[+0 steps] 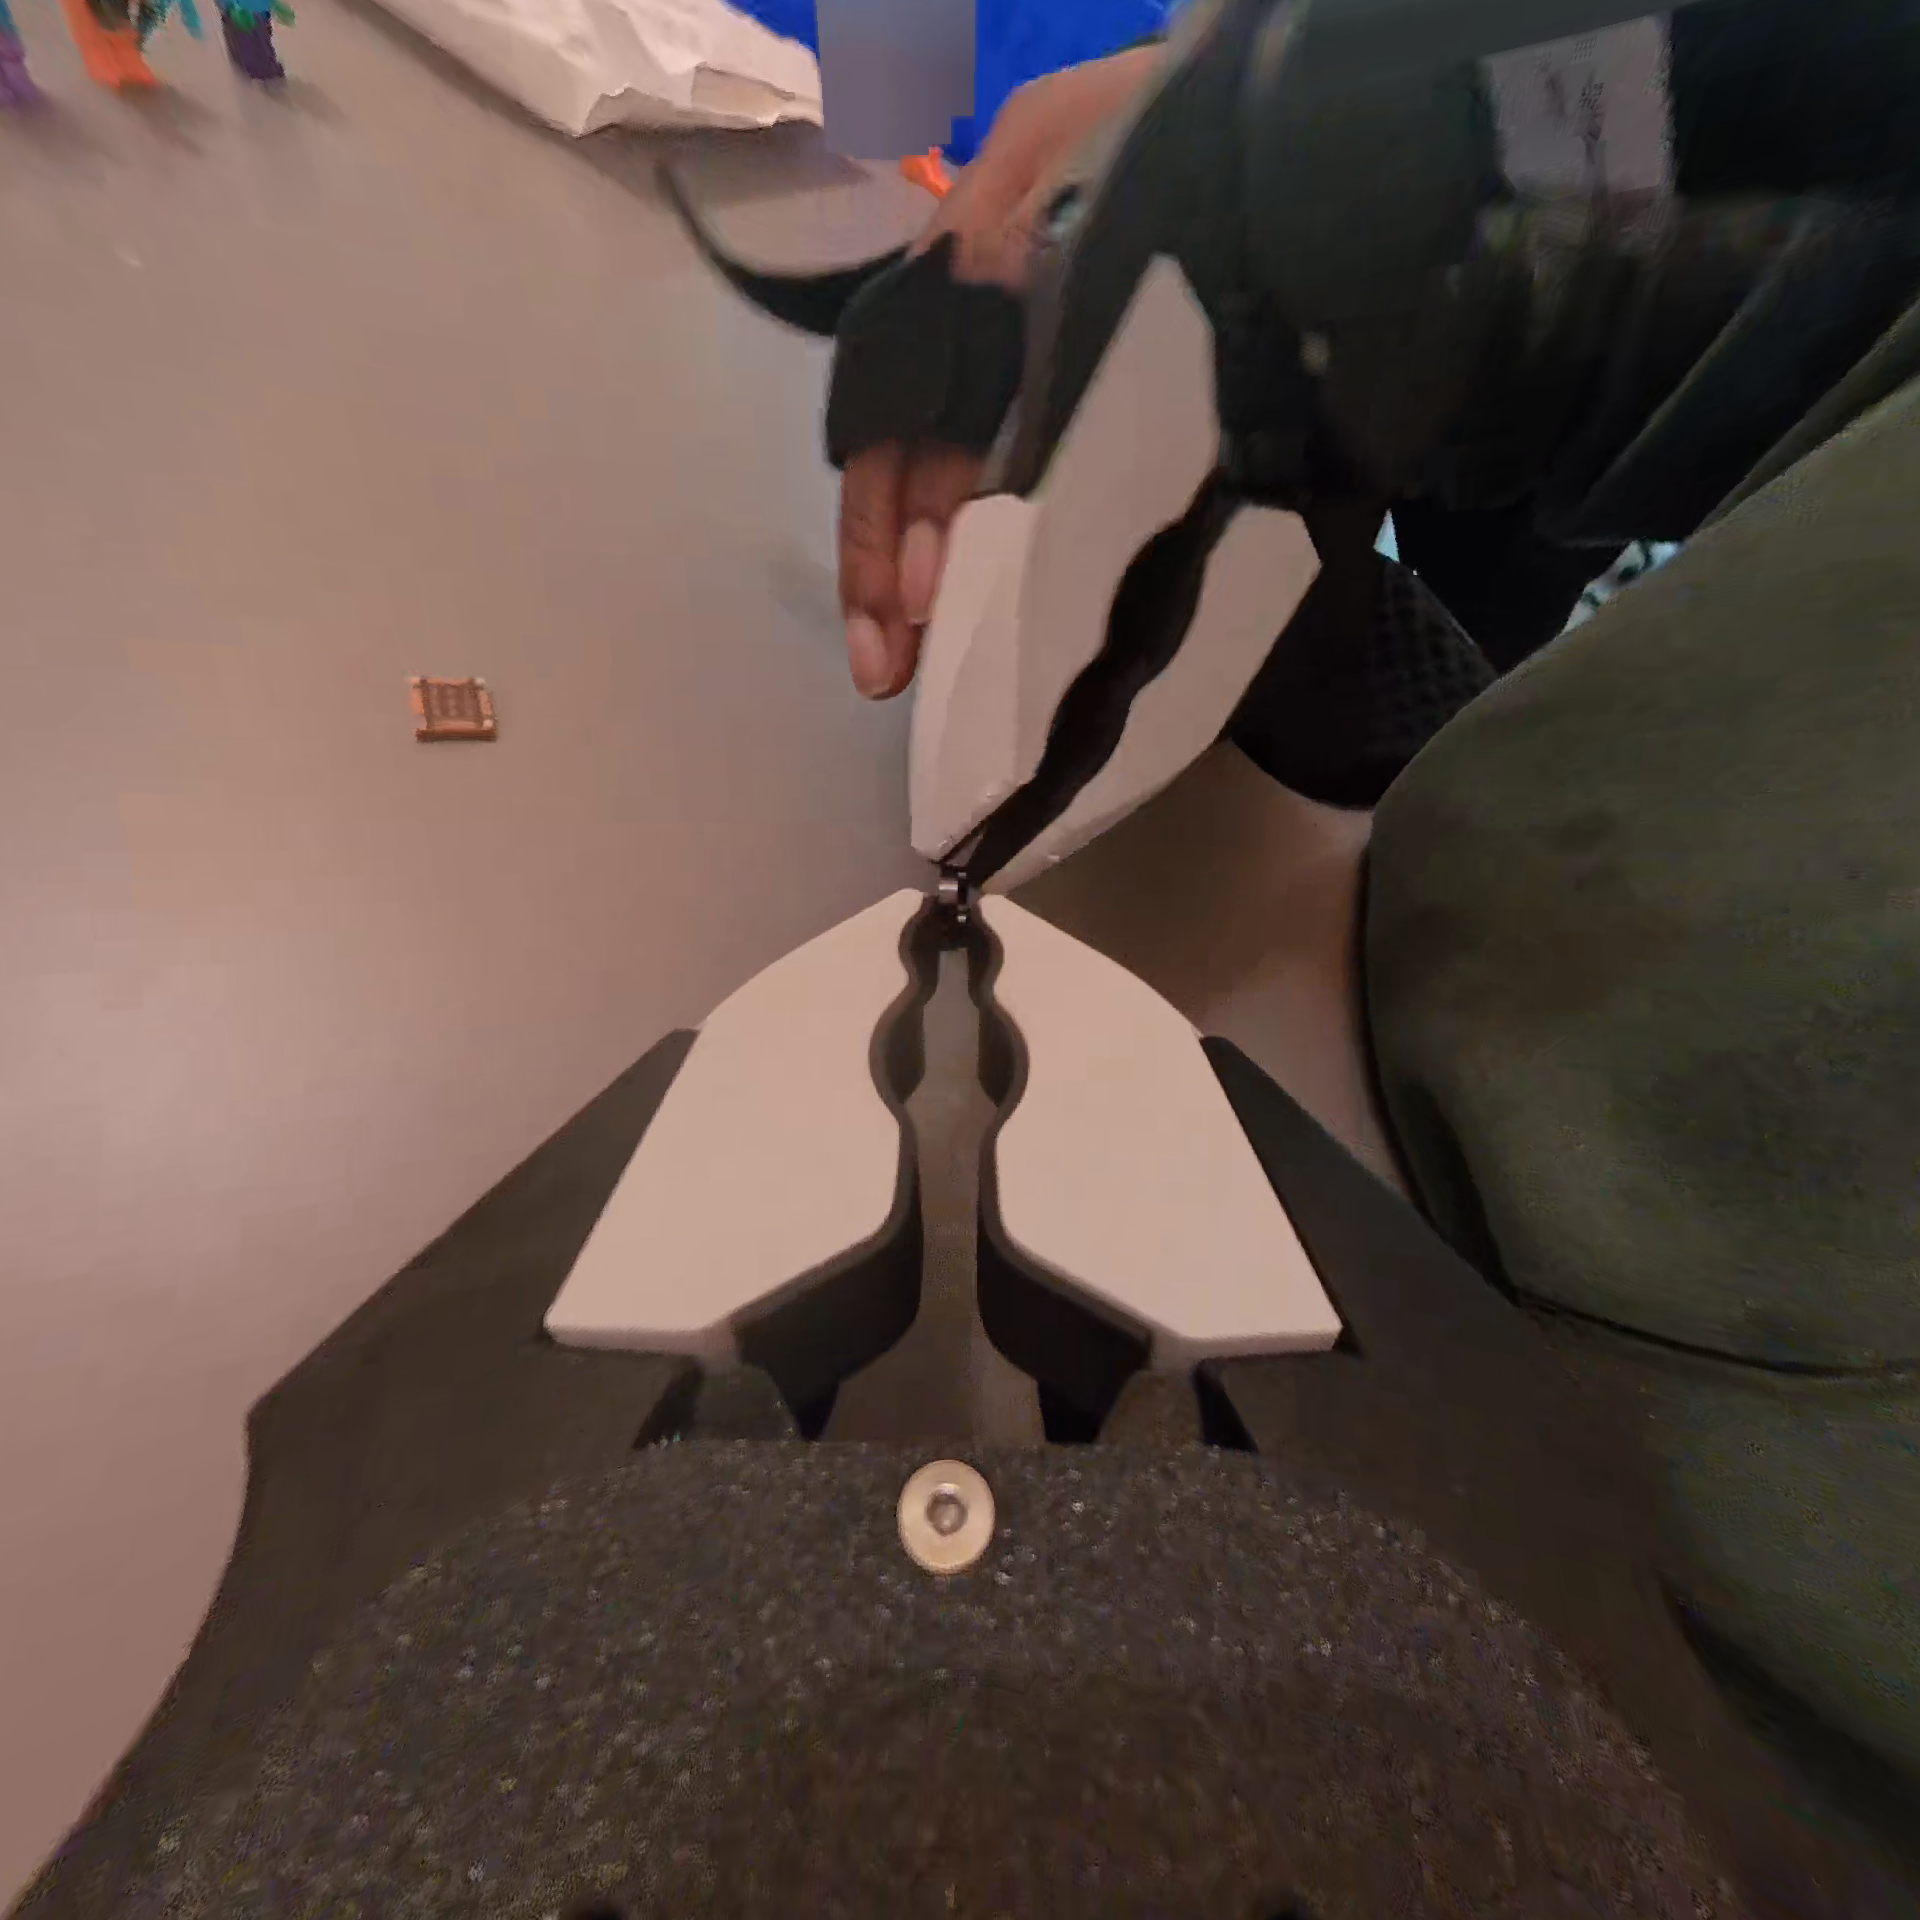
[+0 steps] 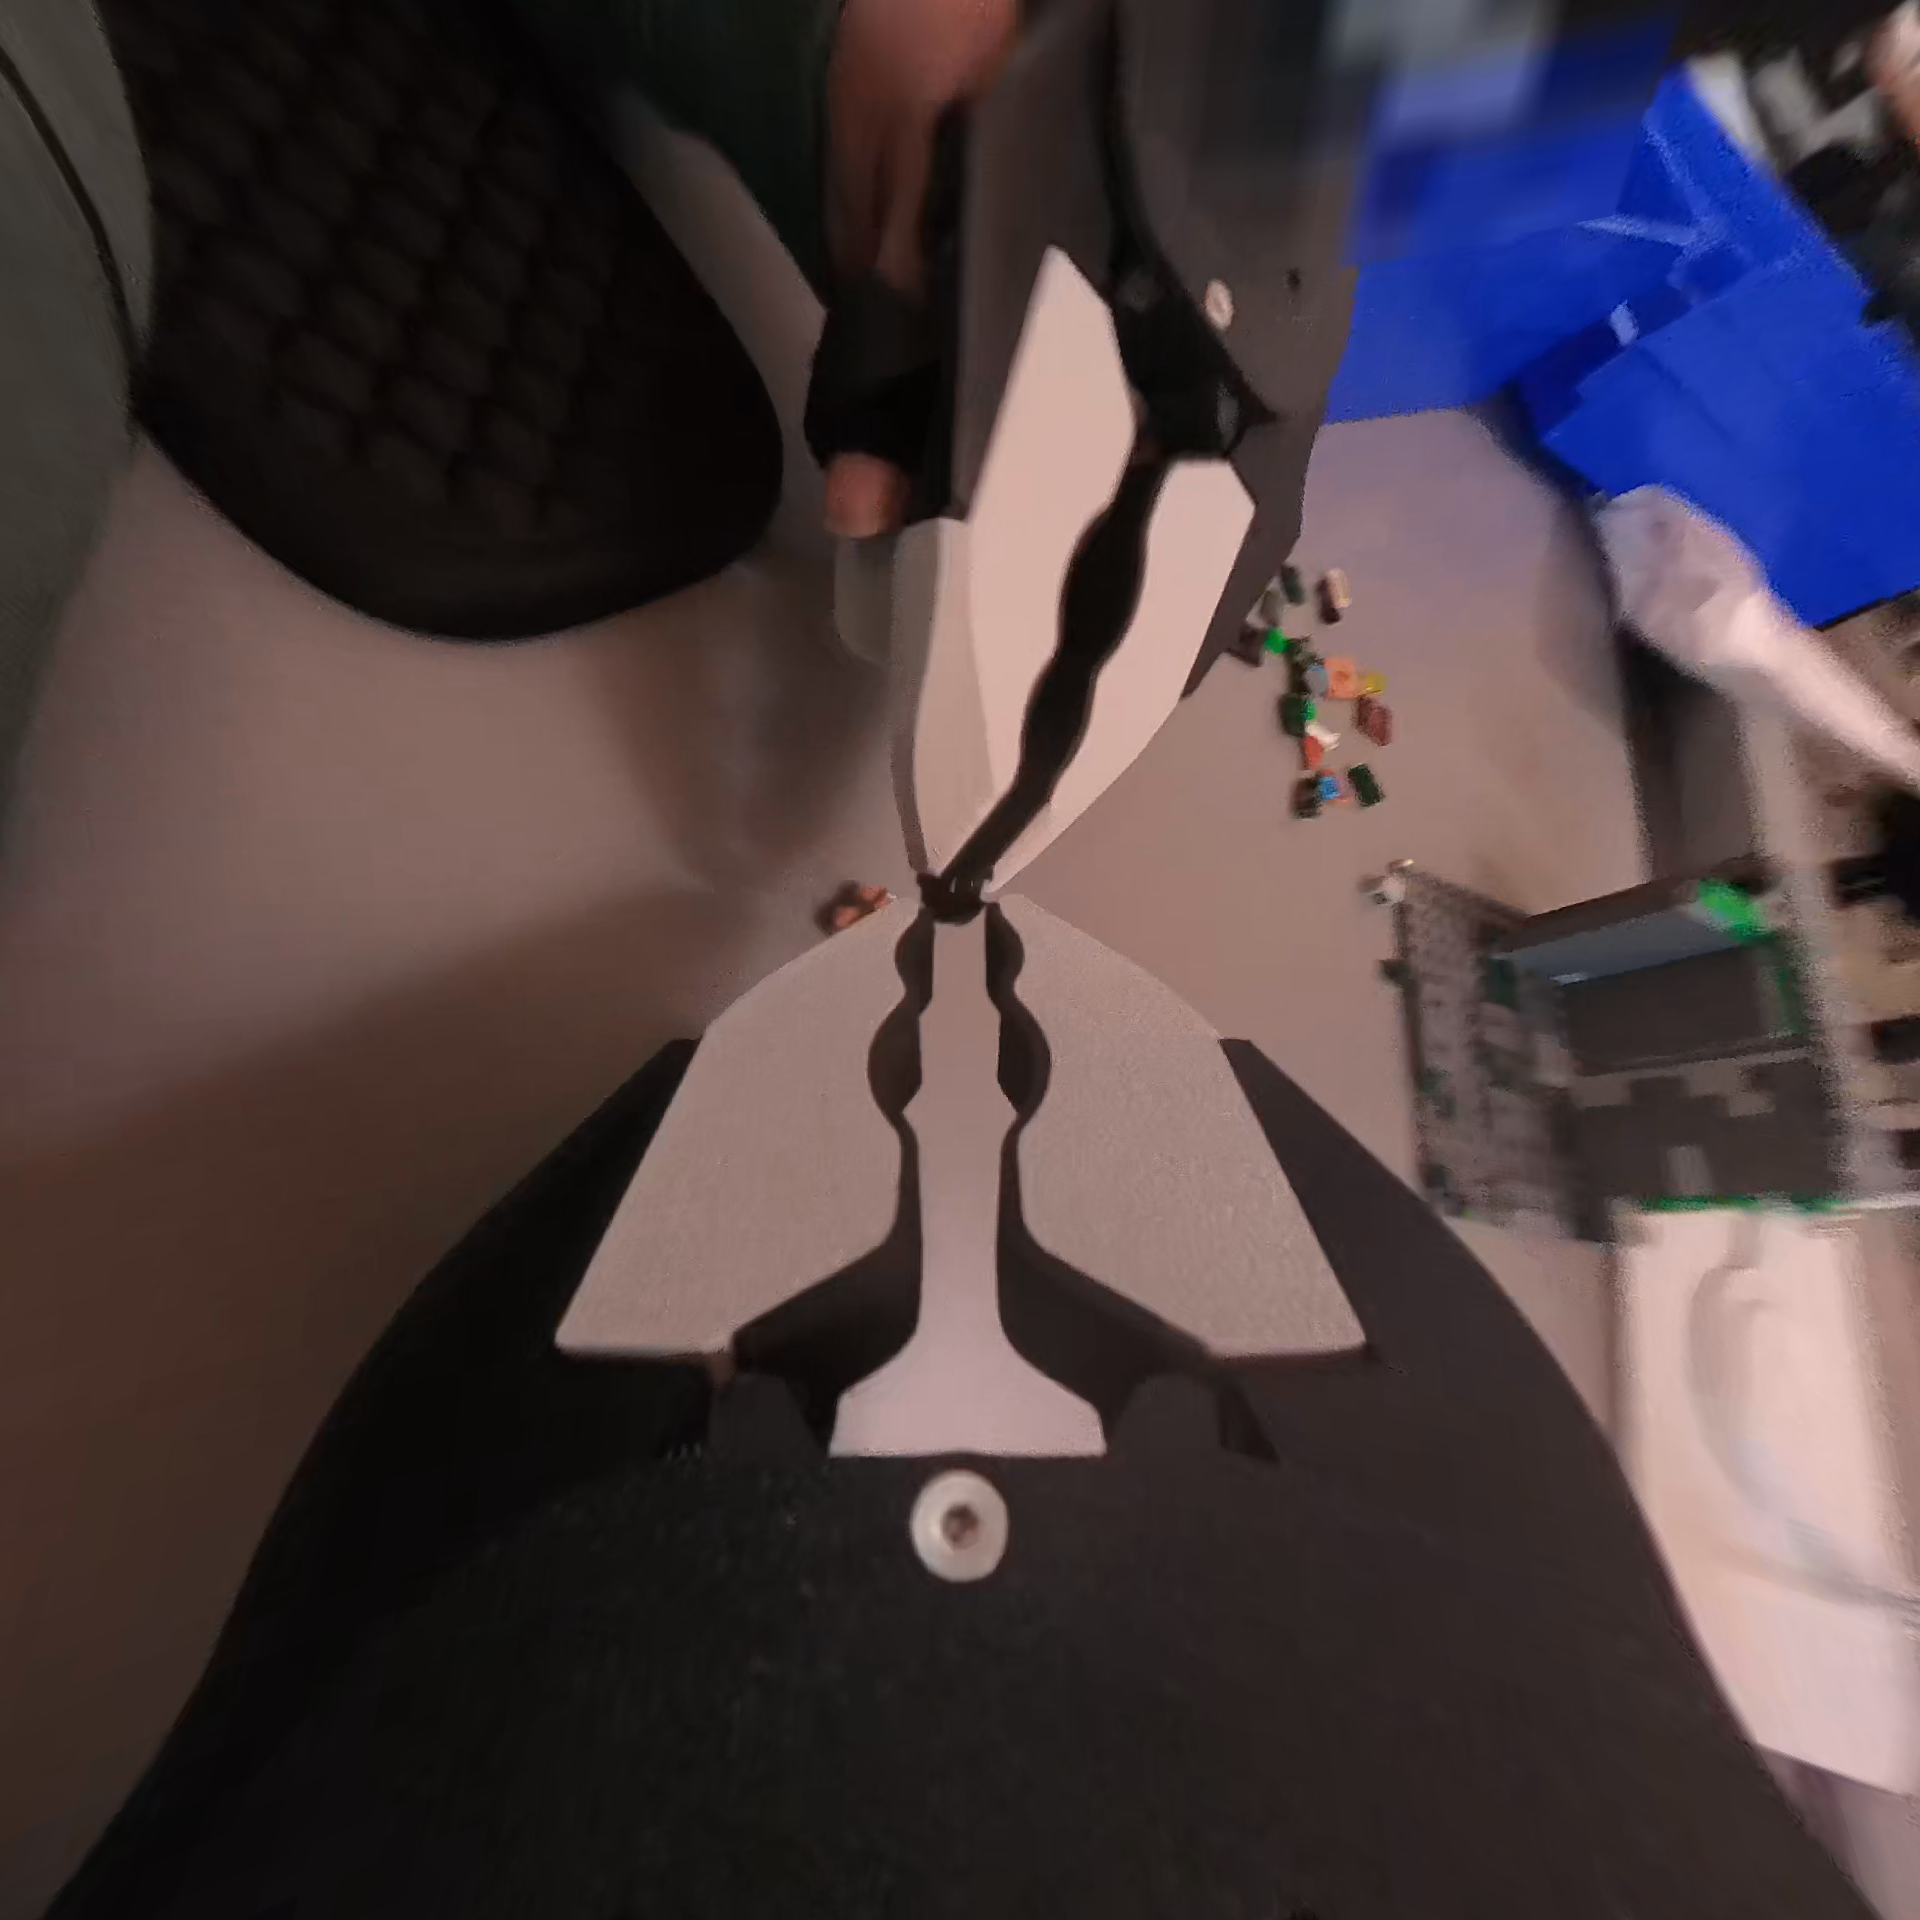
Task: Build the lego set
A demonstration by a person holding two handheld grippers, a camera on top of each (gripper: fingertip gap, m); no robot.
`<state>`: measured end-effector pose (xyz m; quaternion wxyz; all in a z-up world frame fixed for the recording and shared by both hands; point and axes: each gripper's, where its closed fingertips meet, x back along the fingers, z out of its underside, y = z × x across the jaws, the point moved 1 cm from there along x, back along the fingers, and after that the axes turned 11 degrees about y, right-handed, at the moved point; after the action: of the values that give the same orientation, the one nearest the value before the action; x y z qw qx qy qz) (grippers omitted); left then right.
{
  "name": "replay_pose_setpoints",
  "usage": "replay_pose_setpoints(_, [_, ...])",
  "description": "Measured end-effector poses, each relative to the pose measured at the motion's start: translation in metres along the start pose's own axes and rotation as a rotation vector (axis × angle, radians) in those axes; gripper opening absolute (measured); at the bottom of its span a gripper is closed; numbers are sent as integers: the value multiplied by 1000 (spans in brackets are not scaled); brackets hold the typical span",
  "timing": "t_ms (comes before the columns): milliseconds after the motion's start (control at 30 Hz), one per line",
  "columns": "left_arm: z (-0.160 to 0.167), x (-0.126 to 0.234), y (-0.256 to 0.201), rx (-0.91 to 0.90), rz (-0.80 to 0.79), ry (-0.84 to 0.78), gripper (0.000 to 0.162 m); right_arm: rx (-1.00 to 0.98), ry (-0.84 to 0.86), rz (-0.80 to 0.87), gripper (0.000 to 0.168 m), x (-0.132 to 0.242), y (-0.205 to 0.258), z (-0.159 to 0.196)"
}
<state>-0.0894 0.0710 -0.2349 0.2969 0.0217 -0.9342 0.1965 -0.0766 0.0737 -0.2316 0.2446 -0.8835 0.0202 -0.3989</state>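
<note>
Two white-fingered tongs, the left gripper [image 1: 954,914] and right gripper [image 2: 958,906], meet tip to tip, both pinching one tiny black lego piece [image 1: 952,896] above the grey table [image 1: 312,520]. Beyond lie loose coloured bricks [image 2: 1322,698] and a partly built green-and-grey lego model [image 2: 1621,1049]; much building remains.

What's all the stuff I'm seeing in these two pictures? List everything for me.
Small black piece: one, pinched between both gripper tips.
Brown square tile: one, alone on the grey table.
Loose bricks: a mixed-colour scatter, on the table.
Partly built model: one, grey and green, at right, blurred.
Small figures: about three, orange and purple, far corner.
White paper bag: one, far edge.
Blue boxes: several, behind the bricks.
Left gripper: shut on the piece.
Right gripper: shut on it.
</note>
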Motion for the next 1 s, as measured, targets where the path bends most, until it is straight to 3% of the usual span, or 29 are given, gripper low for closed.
replay_pose_setpoints(33, [-2,1,-4,-46,-3,-11,4,-80,-27,-61,11,2,1,0])
replay_pose_setpoints(167, [-7,5,-10,-154,-16,-69,4,-371,-159,-255,14,10,-1,-4])
replay_pose_setpoints(433, [-11,7,-11,-185,-22,-125,4,-496,-192,-334,4,7,1,-10])
replay_pose_setpoints(767, [32,-7,19,-325,-223,198,23,-707,223,-455,4,-23,0,25])
replay_pose_setpoints(1000, [43,-15,27,-375,-285,277,30,-738,391,-490,4,-39,5,31])
